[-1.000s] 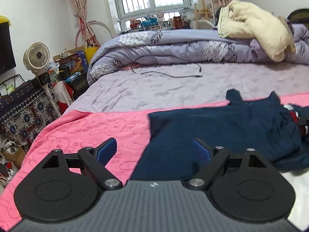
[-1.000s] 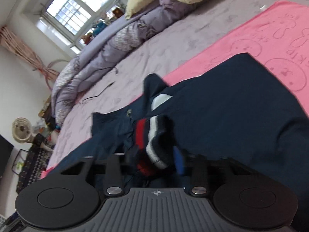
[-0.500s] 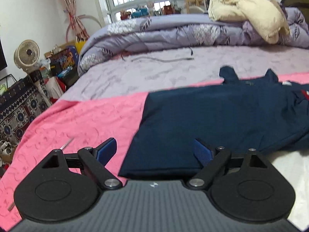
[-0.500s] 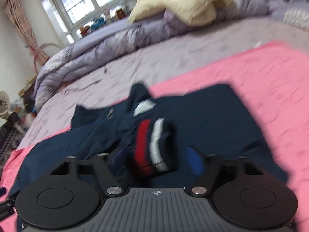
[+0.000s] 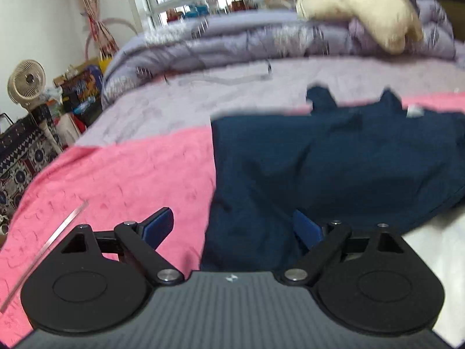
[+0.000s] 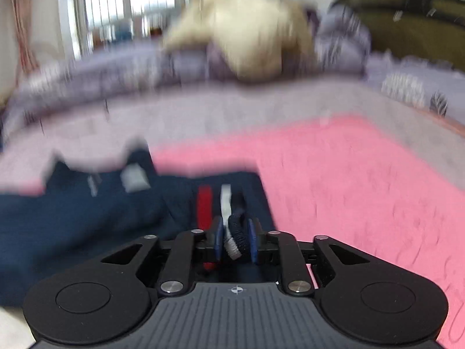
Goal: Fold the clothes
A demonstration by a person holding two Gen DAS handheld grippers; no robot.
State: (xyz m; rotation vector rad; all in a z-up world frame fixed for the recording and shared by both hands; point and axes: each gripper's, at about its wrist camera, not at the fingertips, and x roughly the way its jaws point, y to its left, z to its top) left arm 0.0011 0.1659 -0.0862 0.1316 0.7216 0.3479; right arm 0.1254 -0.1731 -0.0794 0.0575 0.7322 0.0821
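A navy garment lies spread on a pink towel on the bed. My left gripper is open just above the garment's near left edge, with nothing between its fingers. In the right wrist view the same garment lies at the left. My right gripper is shut on its red, white and navy striped cuff, pinched between the blue pads. The right wrist view is blurred.
A thin metal strip lies on the towel at the left. A rolled purple duvet and a cream blanket lie across the far side of the bed. A fan and clutter stand at the left.
My right gripper has closed on the striped cuff and swung right towards the pink towel. My left gripper has stayed open and drawn closer to the garment's left edge.
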